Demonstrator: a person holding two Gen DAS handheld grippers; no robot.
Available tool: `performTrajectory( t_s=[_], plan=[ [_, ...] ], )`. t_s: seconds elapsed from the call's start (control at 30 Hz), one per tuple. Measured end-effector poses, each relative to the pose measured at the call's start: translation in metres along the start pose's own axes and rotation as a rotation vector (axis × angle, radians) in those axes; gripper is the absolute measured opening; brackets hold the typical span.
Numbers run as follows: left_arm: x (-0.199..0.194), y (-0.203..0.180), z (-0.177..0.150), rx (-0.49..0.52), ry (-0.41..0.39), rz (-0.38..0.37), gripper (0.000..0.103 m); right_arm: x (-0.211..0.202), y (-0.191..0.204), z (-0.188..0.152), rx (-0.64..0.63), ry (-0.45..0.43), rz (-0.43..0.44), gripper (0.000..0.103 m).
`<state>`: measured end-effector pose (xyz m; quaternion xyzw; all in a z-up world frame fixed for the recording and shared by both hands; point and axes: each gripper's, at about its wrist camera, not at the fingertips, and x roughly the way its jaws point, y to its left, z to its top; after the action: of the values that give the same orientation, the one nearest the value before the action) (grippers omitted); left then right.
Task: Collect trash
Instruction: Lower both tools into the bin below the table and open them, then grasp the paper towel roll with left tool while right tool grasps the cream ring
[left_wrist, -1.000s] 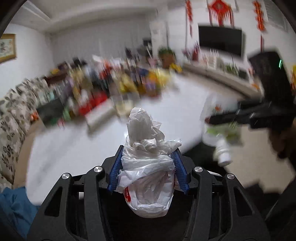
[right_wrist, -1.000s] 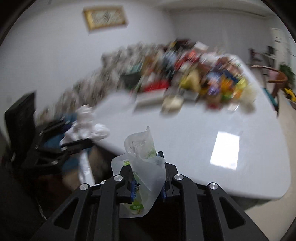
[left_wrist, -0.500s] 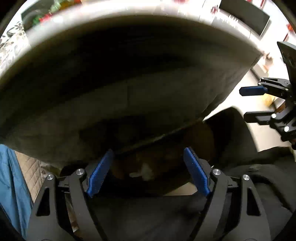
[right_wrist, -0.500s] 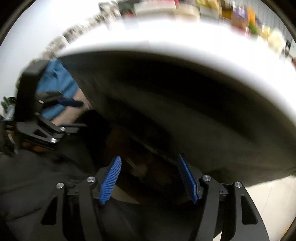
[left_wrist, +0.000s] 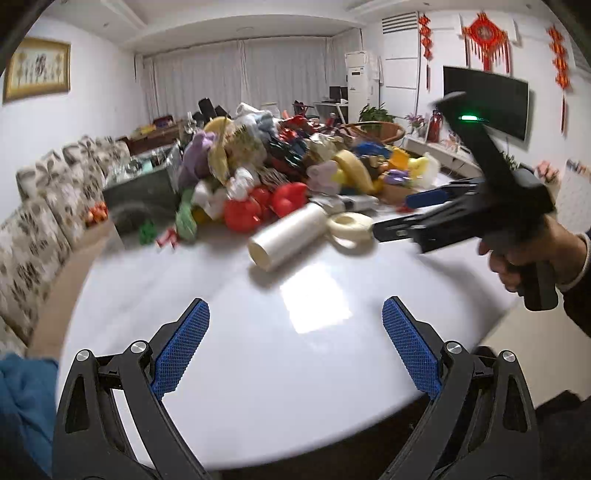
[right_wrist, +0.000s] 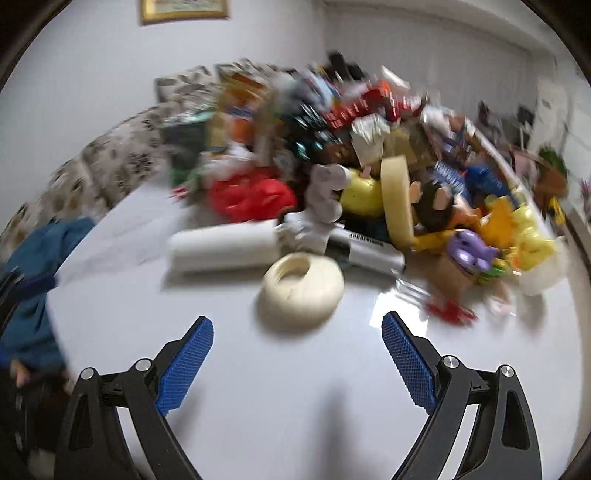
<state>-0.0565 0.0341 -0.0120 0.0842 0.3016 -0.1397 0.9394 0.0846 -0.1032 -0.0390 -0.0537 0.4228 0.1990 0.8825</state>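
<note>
A big pile of mixed trash and packaging (left_wrist: 277, 173) covers the far half of the round white table (left_wrist: 258, 369). In front of the pile lie a white roll (left_wrist: 288, 236) and a cream tape ring (left_wrist: 349, 225). My left gripper (left_wrist: 295, 306) hovers over bare tabletop near the front edge, its jaws opening with nothing between them. In the right wrist view the tape ring (right_wrist: 303, 288) sits just beyond my right gripper (right_wrist: 297, 321), with the white roll (right_wrist: 225, 247) behind it. Those jaws are opening too and hold nothing. From the left wrist view, the right gripper (left_wrist: 399, 214) reaches toward the ring.
A patterned sofa (left_wrist: 37, 221) runs along the left of the table. A blue cloth (left_wrist: 22, 398) lies at the near left edge. A person's hand (left_wrist: 517, 258) holds the right gripper's handle. A television (left_wrist: 487, 99) hangs on the right wall.
A second ago the left gripper held a white plastic bag and the right a clear wrapper. Both dipped below the table edge with empty jaws, then came back over the tabletop, open wider.
</note>
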Motion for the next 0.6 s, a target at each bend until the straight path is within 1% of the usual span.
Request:
performTrajectory(
  t_s=[0.07, 0.1, 0.13, 0.17, 0.23, 0.4, 0.47, 0.5, 0.6],
  plan=[
    [0.013, 0.01, 0.007, 0.017, 0.016, 0.008, 0.092, 0.018, 0.001, 0.008, 0.026, 0.035, -0.018, 0.088],
    [0.019, 0.012, 0.01, 0.029, 0.025, 0.014, 0.092, 0.03, 0.001, 0.011, 0.028, 0.059, -0.028, 0.085],
    [0.021, 0.013, 0.011, 0.04, 0.033, 0.015, 0.092, 0.04, 0.0, 0.012, 0.029, 0.075, -0.035, 0.076],
    [0.025, 0.014, 0.012, 0.05, 0.04, 0.015, 0.092, 0.051, -0.002, 0.014, 0.025, 0.094, -0.033, 0.071],
    [0.035, 0.016, 0.015, 0.073, 0.054, 0.017, 0.092, 0.049, 0.005, 0.012, -0.039, 0.077, -0.052, 0.062],
    [0.056, 0.01, 0.029, 0.113, 0.063, -0.029, 0.092, 0.034, -0.008, 0.002, 0.011, 0.065, 0.013, 0.062],
    [0.074, 0.004, 0.039, 0.137, 0.081, -0.049, 0.092, 0.016, -0.021, -0.009, 0.057, 0.053, 0.051, 0.062],
    [0.083, 0.001, 0.043, 0.155, 0.089, -0.052, 0.092, 0.013, -0.026, -0.008, 0.071, 0.051, 0.063, 0.062],
    [0.112, -0.012, 0.052, 0.237, 0.121, -0.062, 0.092, -0.012, -0.042, -0.022, 0.11, 0.035, 0.084, 0.062]
  ],
)
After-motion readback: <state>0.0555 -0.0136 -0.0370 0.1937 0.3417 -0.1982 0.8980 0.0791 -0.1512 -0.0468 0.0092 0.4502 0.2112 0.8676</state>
